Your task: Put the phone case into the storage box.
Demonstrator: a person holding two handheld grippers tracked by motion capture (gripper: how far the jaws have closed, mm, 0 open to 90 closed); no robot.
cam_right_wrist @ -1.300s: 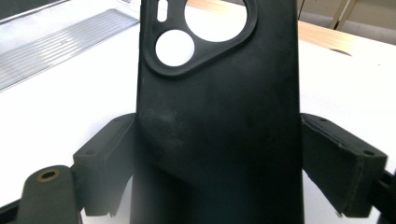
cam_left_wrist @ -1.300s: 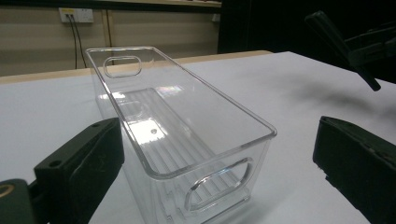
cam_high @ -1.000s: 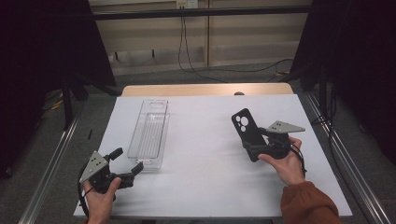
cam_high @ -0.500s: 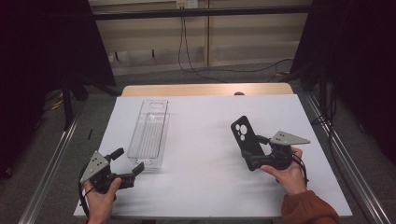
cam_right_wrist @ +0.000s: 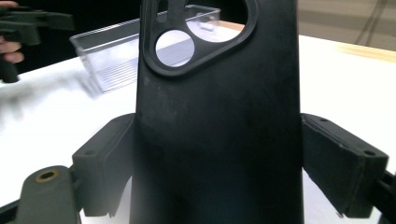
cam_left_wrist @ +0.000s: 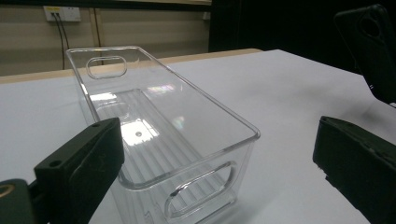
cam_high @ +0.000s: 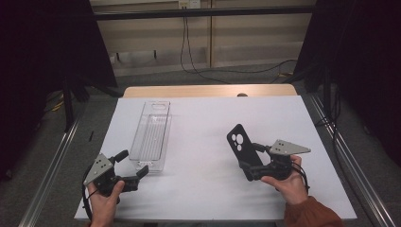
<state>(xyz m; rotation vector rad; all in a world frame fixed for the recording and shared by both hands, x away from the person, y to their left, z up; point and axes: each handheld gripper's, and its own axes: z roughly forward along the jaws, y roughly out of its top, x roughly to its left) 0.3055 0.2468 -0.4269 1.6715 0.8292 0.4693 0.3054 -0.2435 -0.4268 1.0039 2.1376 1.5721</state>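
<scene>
— What has changed at the white worktop [cam_high: 203, 118]?

— My right tongs [cam_high: 249, 166], clamped across a black soft-plastic phone case with a camera cutout [cam_high: 240, 145], have carried it lower and nearer my side, upright above the worktop, well apart from the clear rectangular plastic bin [cam_high: 152, 135].

— And the left?

— My left tongs [cam_high: 141, 171] gape wide, empty, just beside the bin's near end. The drop, I judge, remains ahead.
</scene>
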